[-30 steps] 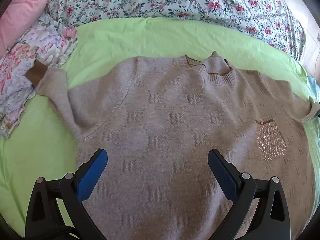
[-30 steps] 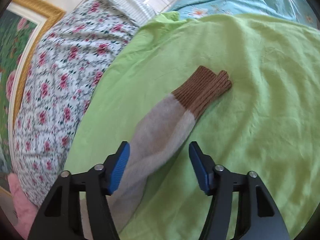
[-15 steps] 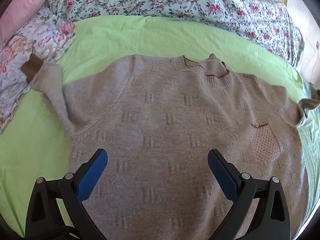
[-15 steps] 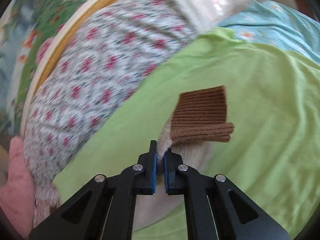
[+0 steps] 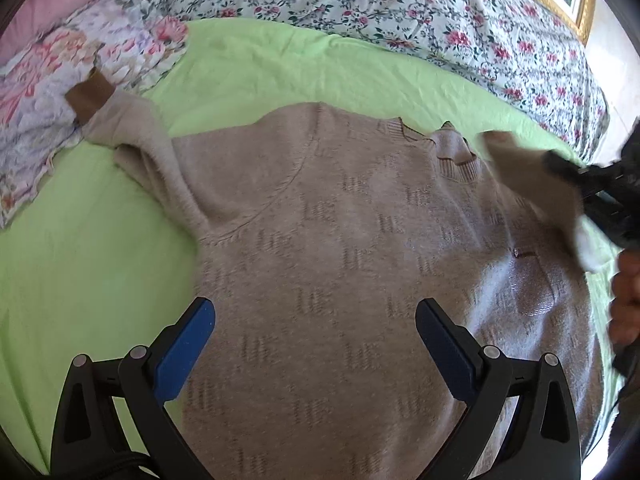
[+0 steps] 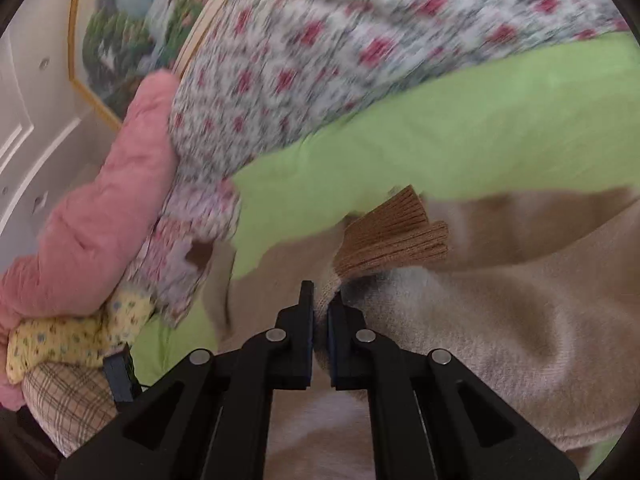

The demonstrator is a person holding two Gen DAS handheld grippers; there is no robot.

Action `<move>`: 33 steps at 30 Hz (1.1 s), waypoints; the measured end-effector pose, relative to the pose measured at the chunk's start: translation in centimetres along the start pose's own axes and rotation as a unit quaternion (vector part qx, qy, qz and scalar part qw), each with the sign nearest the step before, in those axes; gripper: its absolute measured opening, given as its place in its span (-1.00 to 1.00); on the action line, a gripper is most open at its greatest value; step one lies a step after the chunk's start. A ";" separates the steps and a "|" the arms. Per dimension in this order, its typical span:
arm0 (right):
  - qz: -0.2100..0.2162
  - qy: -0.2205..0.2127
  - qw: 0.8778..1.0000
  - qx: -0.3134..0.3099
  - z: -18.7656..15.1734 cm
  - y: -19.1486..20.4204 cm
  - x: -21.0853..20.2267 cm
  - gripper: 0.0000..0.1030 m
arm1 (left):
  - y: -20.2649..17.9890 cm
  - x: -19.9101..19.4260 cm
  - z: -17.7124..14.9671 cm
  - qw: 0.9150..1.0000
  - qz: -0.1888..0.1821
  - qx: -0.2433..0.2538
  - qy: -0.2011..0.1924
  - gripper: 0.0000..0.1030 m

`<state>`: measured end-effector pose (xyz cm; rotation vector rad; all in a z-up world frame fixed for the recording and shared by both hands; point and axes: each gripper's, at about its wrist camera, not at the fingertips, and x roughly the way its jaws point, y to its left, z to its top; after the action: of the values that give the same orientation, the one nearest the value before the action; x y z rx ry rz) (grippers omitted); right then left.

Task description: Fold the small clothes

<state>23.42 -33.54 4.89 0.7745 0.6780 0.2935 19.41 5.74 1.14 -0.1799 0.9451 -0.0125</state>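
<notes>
A beige knit sweater (image 5: 340, 240) lies face up on a green sheet (image 5: 88, 248), collar toward the far side. Its left sleeve with a brown cuff (image 5: 88, 94) reaches onto a flowered cloth. My left gripper (image 5: 314, 344) hovers open over the sweater's lower body, nothing between its blue pads. My right gripper (image 6: 320, 304) is shut on the right sleeve just behind its brown cuff (image 6: 394, 236) and holds it lifted over the sweater's chest (image 6: 500, 320). In the left wrist view that sleeve (image 5: 528, 172) shows blurred at the right, above the mesh pocket (image 5: 532, 292).
A flowered quilt (image 5: 400, 20) borders the far side of the sheet. A pink pillow (image 6: 100, 208), a pale flowered cloth (image 5: 52, 80) and a yellow flowered cloth (image 6: 72, 332) lie at the left. A gold-framed picture (image 6: 132, 32) hangs behind. A hand (image 5: 626, 296) shows at the right edge.
My right gripper closed on the right sleeve near its cuff, lifted it and swung it across over the sweater's body. My left gripper drifted slightly and stays open.
</notes>
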 end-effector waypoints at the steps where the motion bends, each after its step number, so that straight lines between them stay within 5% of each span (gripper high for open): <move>1: 0.006 0.013 1.000 0.001 -0.5 0.4 1.4 -0.87 | 0.3 -0.1 0.0 1.000 -0.004 -0.002 0.000 0.96; 11: 0.028 0.075 0.997 0.013 -4.2 1.8 8.0 -0.87 | 0.3 0.5 0.0 0.999 -0.041 -0.007 0.012 0.96; 16: 0.057 0.095 0.993 0.049 -4.2 1.4 8.3 -0.60 | -0.7 1.7 0.2 0.997 -0.066 -0.007 0.028 0.96; 20: 0.074 0.052 0.994 0.067 -4.1 0.9 5.2 -0.03 | -2.2 3.5 1.3 0.993 -0.103 -0.019 0.049 0.96; 24: 0.066 0.004 0.993 0.099 -4.4 -0.8 1.0 0.03 | -5.0 5.8 2.7 0.989 -0.127 -0.015 0.067 0.96; 29: 0.034 -0.063 0.987 0.145 -6.2 -3.3 -4.7 0.03 | -7.7 9.0 4.1 0.996 -0.067 0.014 0.058 0.92; 31: 0.022 -0.078 0.985 0.152 -6.8 -3.9 -6.1 0.03 | -8.0 9.1 4.7 0.997 -0.059 0.023 0.043 0.43; 32: 0.015 -0.085 0.984 0.156 -7.0 -4.2 -6.9 0.03 | -7.9 9.0 5.0 0.997 -0.065 0.024 0.040 -0.33; 33: 0.013 -0.089 0.983 0.159 -7.2 -4.4 -7.4 0.03 | -7.6 8.9 5.2 0.996 -0.074 0.018 0.043 -0.65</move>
<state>13.14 -36.23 1.30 1.1007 0.5525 0.1375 29.36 -1.77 -1.87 -0.2178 1.0142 -0.1744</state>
